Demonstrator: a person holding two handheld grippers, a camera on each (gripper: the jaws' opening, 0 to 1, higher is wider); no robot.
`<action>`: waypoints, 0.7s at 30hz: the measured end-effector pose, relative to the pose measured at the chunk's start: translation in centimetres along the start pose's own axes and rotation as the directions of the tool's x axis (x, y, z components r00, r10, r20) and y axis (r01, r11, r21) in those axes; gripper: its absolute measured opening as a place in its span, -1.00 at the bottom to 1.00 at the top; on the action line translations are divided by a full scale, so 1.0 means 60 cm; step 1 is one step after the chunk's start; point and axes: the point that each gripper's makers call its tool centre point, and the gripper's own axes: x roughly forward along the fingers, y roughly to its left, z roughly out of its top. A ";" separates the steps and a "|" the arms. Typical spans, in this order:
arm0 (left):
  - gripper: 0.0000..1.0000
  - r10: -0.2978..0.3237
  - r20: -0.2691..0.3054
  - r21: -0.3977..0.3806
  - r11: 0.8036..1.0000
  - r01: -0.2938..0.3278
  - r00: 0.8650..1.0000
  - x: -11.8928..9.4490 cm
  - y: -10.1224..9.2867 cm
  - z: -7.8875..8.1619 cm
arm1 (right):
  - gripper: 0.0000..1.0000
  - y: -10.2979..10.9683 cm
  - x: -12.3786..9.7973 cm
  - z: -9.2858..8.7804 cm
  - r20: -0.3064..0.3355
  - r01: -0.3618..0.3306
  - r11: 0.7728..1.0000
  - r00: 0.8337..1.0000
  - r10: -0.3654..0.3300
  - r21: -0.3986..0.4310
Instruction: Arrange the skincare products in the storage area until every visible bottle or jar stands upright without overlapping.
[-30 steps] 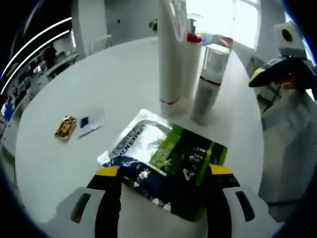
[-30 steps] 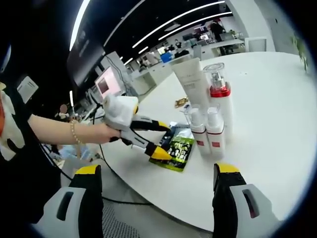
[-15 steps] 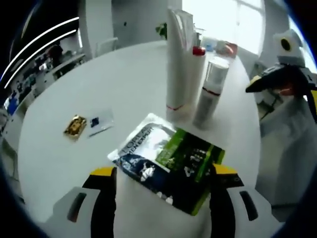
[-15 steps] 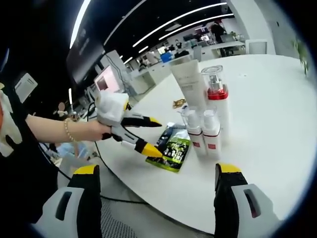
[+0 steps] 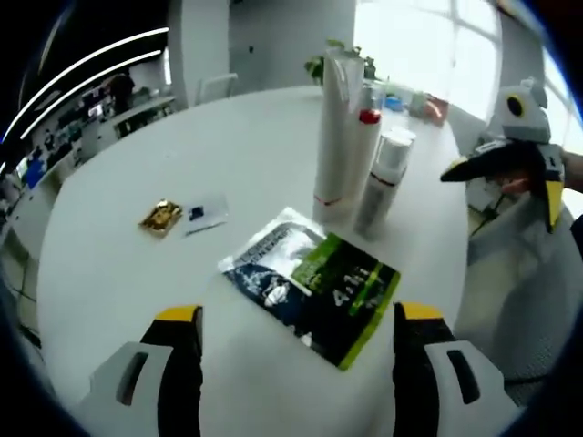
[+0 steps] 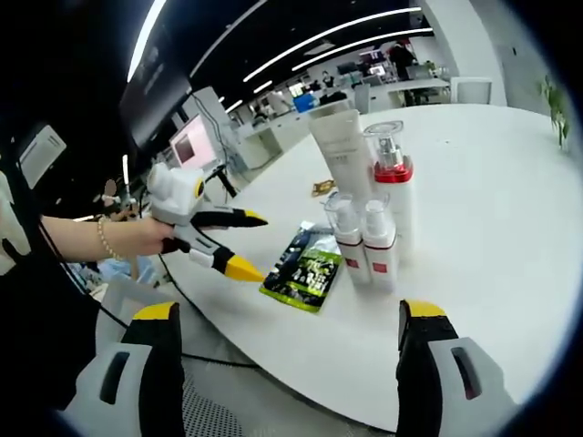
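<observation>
Round white bench (image 5: 118,273) carrying upright white bottles (image 6: 378,214); flat green-black sachet (image 5: 314,284) lying loose; both hand-held grippers (image 5: 291,332) (image 6: 290,323) gaping, holding nothing

One tall white tube (image 6: 339,153), one red-collared pump bottle (image 6: 393,196), two small spray bottles (image 6: 363,246), two flat sachets (image 5: 310,282), two tiny packets (image 5: 182,216)

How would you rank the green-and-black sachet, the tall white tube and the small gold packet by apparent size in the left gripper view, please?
1. Green-and-black sachet, though it lies nearest the camera.
2. Tall white tube, close to the sachet in apparent size.
3. Small gold packet, clearly smallest.
</observation>
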 end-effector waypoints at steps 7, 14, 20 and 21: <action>0.67 0.028 0.048 -0.048 0.998 -0.026 0.998 -0.036 -0.002 -0.005 | 0.99 -0.004 0.000 -0.005 -0.019 -0.003 1.000 1.000 0.003 -0.016; 0.69 0.075 0.035 -0.127 0.989 -0.070 0.997 -0.072 0.010 -0.050 | 0.99 0.003 -0.001 -0.006 -0.027 -0.011 0.999 1.000 0.010 -0.038; 0.68 0.102 0.041 -0.157 0.983 -0.094 0.994 -0.102 0.007 -0.064 | 0.99 0.007 -0.005 0.000 -0.016 -0.014 0.999 1.000 0.013 -0.040; 0.68 0.106 0.045 -0.164 0.982 -0.097 0.993 -0.107 0.006 -0.064 | 0.99 0.007 -0.007 0.000 -0.014 -0.014 0.999 1.000 0.014 -0.044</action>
